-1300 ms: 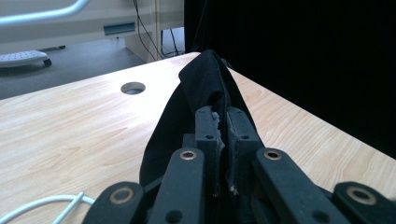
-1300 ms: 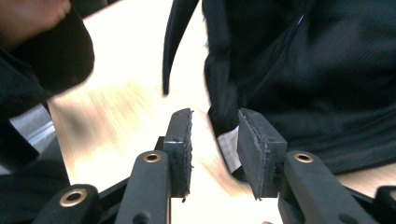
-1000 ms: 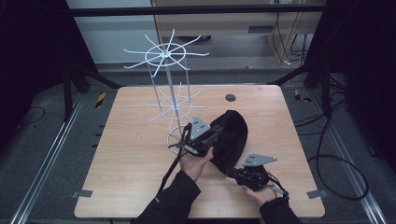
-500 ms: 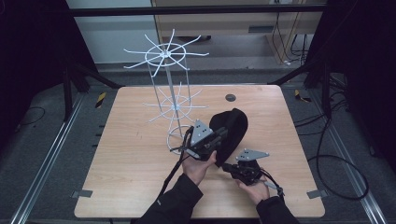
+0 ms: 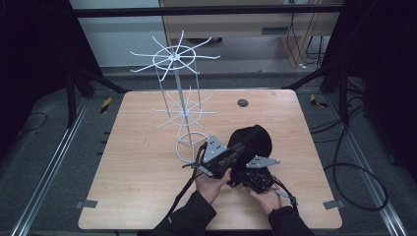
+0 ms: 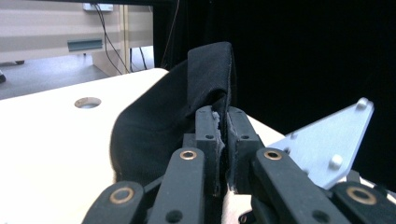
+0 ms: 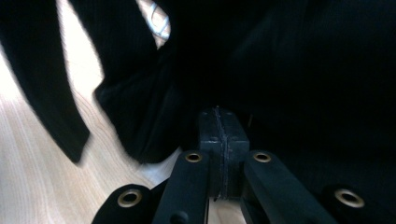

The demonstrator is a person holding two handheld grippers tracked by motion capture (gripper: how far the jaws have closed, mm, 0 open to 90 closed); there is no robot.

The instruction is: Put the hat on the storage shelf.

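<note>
— Pinching what, the left gripper [image 6: 219, 122]?
— Its fingers are clamping the black cap's [image 5: 253, 142] edge, lifting it off the surface [image 5: 142, 182], probably bound for the wire rack [image 5: 179, 105].
— And the right gripper [image 7: 219, 122]?
— Fingers are pressing together beside the cap; gripping fabric, I cannot tell.

A lab or test bay: a bare wooden table [image 5: 147, 196] stands on grey carpet inside a black frame with dark curtains. At one o'clock, loose cables [image 5: 302, 39] hang beneath a bench.
</note>
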